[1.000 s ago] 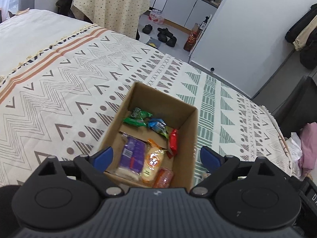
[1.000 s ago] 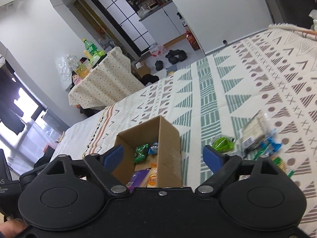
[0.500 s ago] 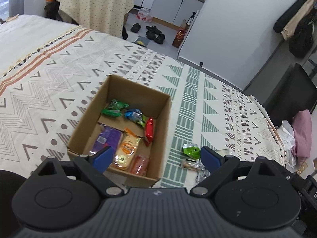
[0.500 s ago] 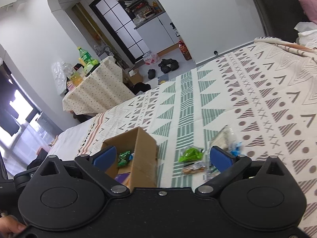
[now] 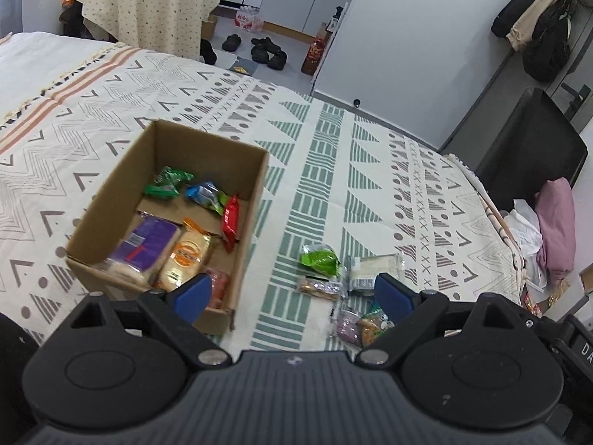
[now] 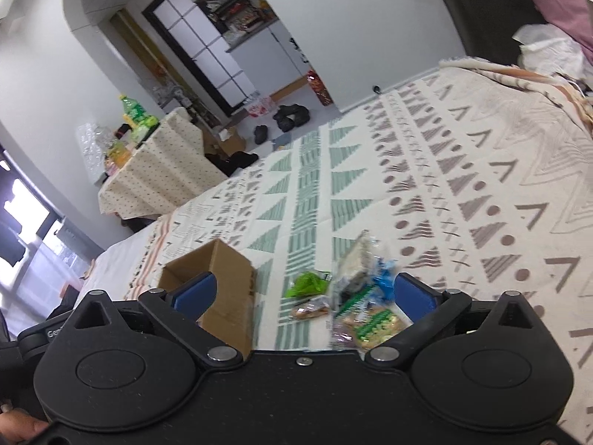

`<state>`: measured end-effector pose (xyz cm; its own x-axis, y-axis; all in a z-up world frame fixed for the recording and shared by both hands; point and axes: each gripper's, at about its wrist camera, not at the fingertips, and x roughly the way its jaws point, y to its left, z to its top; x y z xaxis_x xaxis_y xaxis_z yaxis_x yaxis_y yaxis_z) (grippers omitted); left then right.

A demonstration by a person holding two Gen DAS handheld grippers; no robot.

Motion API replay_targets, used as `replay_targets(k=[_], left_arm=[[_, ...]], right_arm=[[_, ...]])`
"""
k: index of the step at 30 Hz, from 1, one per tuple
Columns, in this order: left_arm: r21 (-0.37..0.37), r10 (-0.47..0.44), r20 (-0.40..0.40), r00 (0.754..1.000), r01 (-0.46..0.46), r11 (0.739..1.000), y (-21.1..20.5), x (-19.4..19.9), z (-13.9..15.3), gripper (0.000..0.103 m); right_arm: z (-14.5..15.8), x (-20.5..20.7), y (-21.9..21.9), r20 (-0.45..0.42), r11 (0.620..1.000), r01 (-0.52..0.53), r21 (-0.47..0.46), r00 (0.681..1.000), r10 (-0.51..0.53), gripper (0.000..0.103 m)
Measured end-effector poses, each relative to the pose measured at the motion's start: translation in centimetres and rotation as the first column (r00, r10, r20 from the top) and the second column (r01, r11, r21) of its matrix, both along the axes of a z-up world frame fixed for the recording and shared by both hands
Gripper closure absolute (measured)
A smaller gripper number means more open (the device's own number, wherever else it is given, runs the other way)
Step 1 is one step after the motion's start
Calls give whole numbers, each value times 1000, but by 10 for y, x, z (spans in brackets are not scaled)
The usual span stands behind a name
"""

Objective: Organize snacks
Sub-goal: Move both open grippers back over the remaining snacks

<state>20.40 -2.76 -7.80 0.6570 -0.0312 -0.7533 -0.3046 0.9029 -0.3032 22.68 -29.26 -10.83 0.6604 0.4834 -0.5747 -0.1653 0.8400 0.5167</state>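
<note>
**Both grippers wide open above a bedspread, with a part-filled box and loose snacks**

Left gripper [image 5: 292, 294]: jaws spread wide, nothing between the pads; its left blue fingertip [image 5: 192, 294] overlaps the near right corner of the cardboard box [image 5: 111, 200], its right fingertip stands over the nearer loose packets. Right gripper [image 6: 302, 293]: jaws at their widest, having just been opening, and gripping nothing; the loose snacks lie on the cloth in the gap between its fingers, below and ahead of the pads, none touched.

Nearest on the patterned bedspread [image 5: 333, 170], just right of the box: a purple-and-orange packet [image 5: 352, 328] at the foot of the pile; beyond it a brown biscuit packet [image 5: 320, 287] and a clear pale packet [image 5: 374, 269] side by side; then a bright green packet [image 5: 318, 259] farthest of the group. The right wrist view shows the same cluster, with the green packet [image 6: 307, 283] nearest the box [image 6: 226, 282], a green-printed clear packet [image 6: 370, 324] nearest the camera, and a blue wrapper [image 6: 383, 282] by the right fingertip.

Inside the box, near to far: an orange-red packet [image 5: 218, 285] at the near wall; a purple packet [image 5: 148, 244] and a yellow-orange packet [image 5: 189, 256] side by side; a red packet [image 5: 230, 222] leaning on the right wall; a blue packet [image 5: 205, 194] and a green packet [image 5: 166, 181] toward the far wall.

Beyond the far edge of the bedspread: shoes [image 5: 265, 50] on the floor and a cloth-covered table [image 5: 148, 7].
</note>
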Motion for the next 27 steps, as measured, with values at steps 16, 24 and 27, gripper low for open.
replay_targets(k=[16, 24, 27], left_arm=[[-17, -36, -66, 997, 35, 999, -31, 22, -46, 9], [-55, -34, -110, 993, 28, 998, -35, 35, -74, 9], [-57, -29, -123, 992, 22, 998, -34, 39, -84, 9]], right_arm=[[-36, 16, -23, -137, 998, 31, 61, 990, -22, 0], [-54, 28, -23, -209, 999, 30, 26, 978, -24, 0], [-62, 32, -21, -239, 1000, 24, 5, 971, -22, 0]])
